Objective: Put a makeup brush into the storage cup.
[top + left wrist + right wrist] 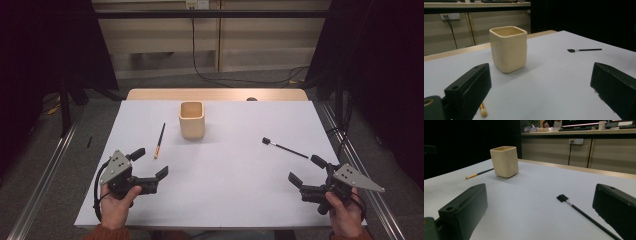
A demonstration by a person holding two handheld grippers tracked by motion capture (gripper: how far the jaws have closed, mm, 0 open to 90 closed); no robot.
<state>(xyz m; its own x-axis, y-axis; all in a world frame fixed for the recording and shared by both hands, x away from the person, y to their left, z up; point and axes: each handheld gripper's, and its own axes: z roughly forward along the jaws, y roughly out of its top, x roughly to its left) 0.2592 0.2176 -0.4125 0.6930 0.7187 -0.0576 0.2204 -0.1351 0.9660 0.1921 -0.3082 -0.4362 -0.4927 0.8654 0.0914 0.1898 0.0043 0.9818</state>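
While both my grippers hang spread wide with nothing in them near the tabletop's (pixel 225 190) front corners, the black brush (pixel 285 147) lies just ahead of my right gripper (pixel 306 173), its long axis slanting towards it; the cup (pixel 192 120) stands mid-back.

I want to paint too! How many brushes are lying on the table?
2. One brush with an orange tip lies left of the cream cup, near the left gripper. A black brush lies to the cup's right, near the right gripper. Any inside the cup would be hidden.
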